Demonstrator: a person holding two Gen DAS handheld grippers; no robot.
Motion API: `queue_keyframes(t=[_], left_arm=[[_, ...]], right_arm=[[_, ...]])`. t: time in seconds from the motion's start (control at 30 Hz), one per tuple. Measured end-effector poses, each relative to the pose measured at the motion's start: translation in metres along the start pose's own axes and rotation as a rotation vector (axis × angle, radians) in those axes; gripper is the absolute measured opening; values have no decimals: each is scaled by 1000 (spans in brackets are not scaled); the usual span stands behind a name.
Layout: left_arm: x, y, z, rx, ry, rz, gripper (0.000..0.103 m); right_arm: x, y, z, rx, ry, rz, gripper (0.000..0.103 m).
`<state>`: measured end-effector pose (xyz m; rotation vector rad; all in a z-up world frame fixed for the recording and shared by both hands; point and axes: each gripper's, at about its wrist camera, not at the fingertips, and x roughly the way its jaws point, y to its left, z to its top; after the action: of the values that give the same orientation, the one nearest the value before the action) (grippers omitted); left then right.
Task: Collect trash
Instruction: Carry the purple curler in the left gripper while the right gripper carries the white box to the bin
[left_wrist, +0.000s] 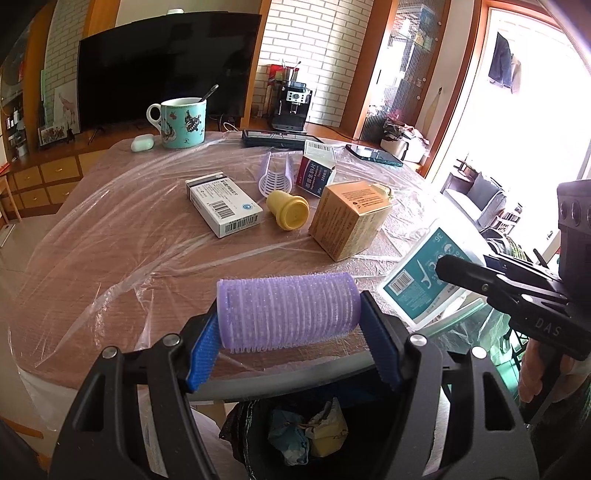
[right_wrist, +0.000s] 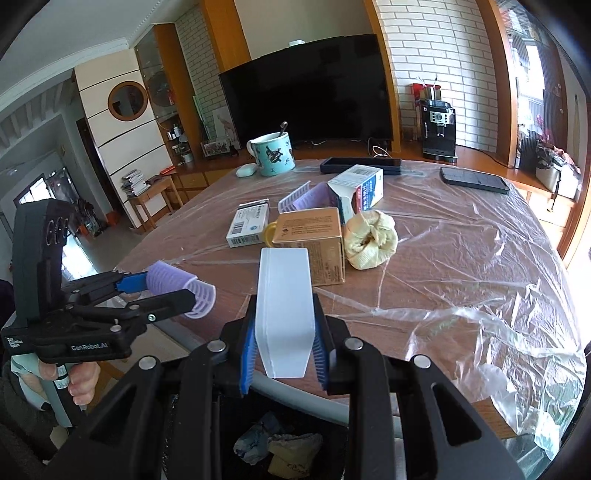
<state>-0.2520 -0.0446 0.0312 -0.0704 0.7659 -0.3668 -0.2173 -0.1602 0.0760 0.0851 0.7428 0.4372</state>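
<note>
Only the right wrist view shows the crumpled yellow cloth (right_wrist: 371, 239) at middle right; only the left wrist view shows the teal label on the flat floss-pick box (left_wrist: 428, 273). One purple hair roller (left_wrist: 288, 312), one mug (left_wrist: 183, 123), two phones. The left gripper (left_wrist: 288, 343) fingers pinch the roller at bottom center. The right gripper (right_wrist: 283, 350) fingers pinch the floss-pick box. Both hang above the trash bin (right_wrist: 277, 446), beside the surface (left_wrist: 122, 240).
</note>
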Motion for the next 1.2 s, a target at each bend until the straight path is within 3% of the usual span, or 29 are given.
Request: queue_keyframes(t=[0.4,1.2], left_arm=[[-23,-6,-1,23,-24,-31,70],[-59,-33,-43,164,45,-76,70]], right_arm=[[-25,3,0,-11,-45,27,26],[-59,20,-50,-38,59,25,26]])
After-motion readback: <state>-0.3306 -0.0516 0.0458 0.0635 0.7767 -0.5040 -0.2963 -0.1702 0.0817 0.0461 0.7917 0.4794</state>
